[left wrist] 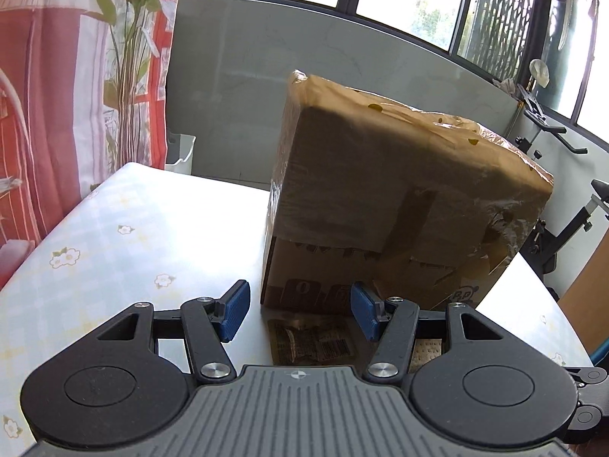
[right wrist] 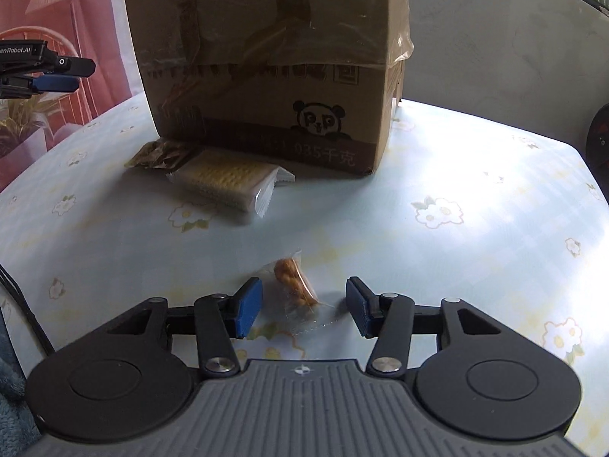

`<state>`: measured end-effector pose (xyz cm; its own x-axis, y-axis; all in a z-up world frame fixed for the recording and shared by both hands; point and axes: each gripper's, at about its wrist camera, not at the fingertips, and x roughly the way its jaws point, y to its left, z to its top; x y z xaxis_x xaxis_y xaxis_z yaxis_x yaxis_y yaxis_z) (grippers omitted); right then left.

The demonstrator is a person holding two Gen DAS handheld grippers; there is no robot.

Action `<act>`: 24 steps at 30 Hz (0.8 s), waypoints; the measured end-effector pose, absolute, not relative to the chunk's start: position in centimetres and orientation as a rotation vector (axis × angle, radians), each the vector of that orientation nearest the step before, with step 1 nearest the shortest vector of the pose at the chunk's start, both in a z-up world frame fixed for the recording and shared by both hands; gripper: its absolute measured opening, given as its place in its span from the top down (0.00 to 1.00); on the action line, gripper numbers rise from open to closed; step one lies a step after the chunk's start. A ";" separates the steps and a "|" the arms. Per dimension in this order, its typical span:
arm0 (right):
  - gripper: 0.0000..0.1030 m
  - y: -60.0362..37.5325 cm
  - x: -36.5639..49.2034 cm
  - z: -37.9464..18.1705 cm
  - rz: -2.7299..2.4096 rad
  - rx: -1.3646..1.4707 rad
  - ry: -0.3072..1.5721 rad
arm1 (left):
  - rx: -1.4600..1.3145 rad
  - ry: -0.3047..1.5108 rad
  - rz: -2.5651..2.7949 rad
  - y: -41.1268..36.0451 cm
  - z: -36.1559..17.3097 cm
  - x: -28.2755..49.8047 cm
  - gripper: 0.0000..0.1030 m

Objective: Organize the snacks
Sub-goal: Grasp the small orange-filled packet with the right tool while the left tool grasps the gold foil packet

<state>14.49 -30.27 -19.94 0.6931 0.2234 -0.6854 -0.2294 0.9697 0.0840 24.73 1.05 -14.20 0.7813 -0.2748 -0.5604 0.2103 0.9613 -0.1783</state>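
A taped cardboard box point(right wrist: 266, 64) with a panda print stands on the flowered table point(right wrist: 456, 209); it also shows in the left wrist view point(left wrist: 399, 198). A dark snack packet point(right wrist: 158, 154) and a cracker pack point(right wrist: 228, 182) lie at the box's foot. In the left wrist view the dark packet point(left wrist: 312, 339) lies under my open, empty left gripper point(left wrist: 300, 310), and the cracker pack point(left wrist: 428, 352) peeks out on the right. A small clear bag of golden twisted snack point(right wrist: 295, 285) lies between the blue pads of my open right gripper point(right wrist: 304, 306), untouched. The left gripper point(right wrist: 57, 72) shows at far left.
A red and white curtain point(left wrist: 57, 114) and a plant point(left wrist: 129, 76) stand left of the table. A white bin point(left wrist: 180, 152) sits behind the table's far edge. An exercise bike point(left wrist: 563, 209) stands at the right. Windows run along the back wall.
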 end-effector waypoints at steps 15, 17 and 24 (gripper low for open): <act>0.81 -28.4 18.9 -20.8 0.196 0.046 0.704 | -0.095 0.763 -0.247 0.2 -18.7 23.8 0.42; 0.81 -28.4 18.8 -21.3 0.181 0.063 0.690 | -0.094 0.761 -0.252 0.3 -18.7 24.0 0.42; 0.82 -29.2 17.6 -21.5 0.142 0.094 0.645 | -0.007 0.785 -0.304 -1.5 -20.2 27.3 0.50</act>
<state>17.63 -29.16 -21.49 0.7900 0.1611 -0.5915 -0.1026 0.9860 0.1315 27.32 -1.52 -20.15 0.6663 -0.2716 -0.6945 0.2667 0.9565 -0.1182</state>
